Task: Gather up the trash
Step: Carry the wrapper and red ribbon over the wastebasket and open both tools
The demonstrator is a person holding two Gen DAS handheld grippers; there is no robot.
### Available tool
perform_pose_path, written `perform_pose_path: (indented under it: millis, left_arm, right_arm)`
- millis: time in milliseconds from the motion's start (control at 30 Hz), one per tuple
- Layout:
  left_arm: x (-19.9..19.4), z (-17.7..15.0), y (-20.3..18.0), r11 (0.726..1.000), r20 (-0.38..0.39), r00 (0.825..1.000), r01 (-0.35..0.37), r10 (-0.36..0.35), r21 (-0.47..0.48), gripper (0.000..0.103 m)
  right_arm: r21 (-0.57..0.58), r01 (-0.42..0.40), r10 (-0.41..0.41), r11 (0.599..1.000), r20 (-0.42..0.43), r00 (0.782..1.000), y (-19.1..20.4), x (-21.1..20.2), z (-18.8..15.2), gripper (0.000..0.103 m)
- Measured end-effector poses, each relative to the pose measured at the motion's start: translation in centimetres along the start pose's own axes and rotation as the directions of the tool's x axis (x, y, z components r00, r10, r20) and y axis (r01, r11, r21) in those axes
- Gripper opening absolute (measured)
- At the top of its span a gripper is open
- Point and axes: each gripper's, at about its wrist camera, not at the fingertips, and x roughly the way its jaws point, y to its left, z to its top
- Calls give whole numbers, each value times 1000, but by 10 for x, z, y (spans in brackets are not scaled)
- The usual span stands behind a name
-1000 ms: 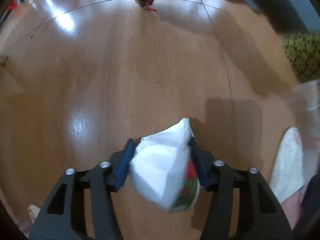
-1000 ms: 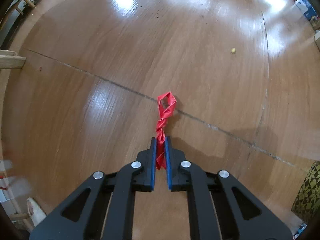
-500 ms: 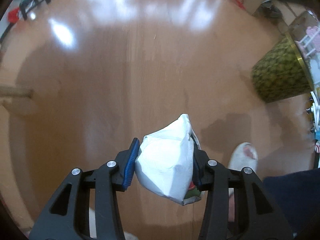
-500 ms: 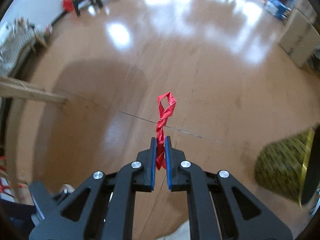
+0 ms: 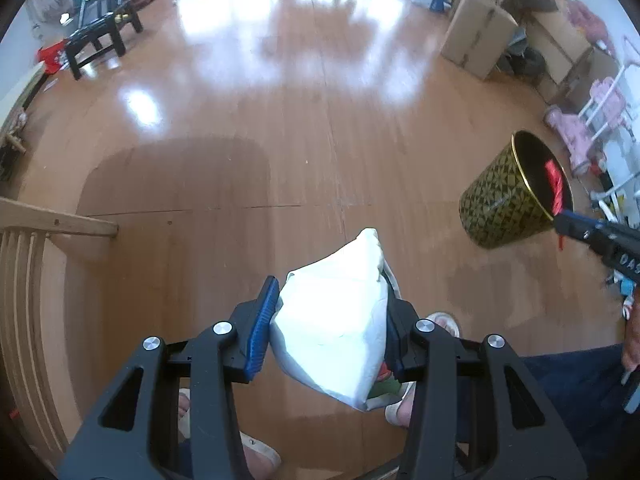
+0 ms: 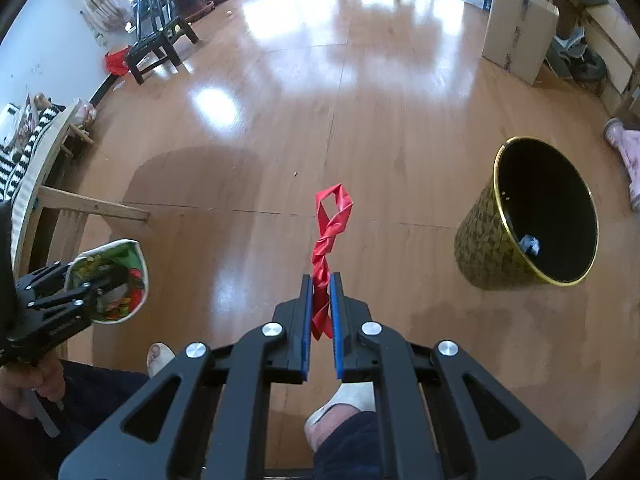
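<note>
While cardboard boxes [image 6: 516,24] and a black stool [image 6: 160,50] stand far off, we pinch a crumpled paper cup [image 5: 336,328] in our left gripper [image 5: 326,332] and a twisted red wrapper [image 6: 328,240] in our right gripper [image 6: 320,308], with the gold-rimmed bin [image 6: 500,240] to the right on bare floor.

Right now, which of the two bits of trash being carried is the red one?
The twisted red strip, pinched in the right gripper. The left gripper holds a crumpled white paper cup instead.
</note>
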Motion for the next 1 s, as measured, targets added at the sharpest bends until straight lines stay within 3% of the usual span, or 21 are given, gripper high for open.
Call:
perform_pose_path:
  millis: [300,633,867,1000]
  left_arm:
    - [17,2,14,998,-31,1000,-3,1,-62,45]
    - [34,5,-2,999,-54,999,2,-3,-32,45]
    - [47,36,-54,998,-68,997,34,-31,54,45]
    - [56,63,-118,985,-55,996,72,-64,154,45]
  right_arm:
    - [-4,-34,34,999,12,999,11,7,23,9]
    - [31,-12,12,999,11,1000,-1,8,25,9]
    - [135,8,-16,991,56,998,-51,-8,36,9]
    - [241,27,-48,970,79,996,-110,-19,41,9]
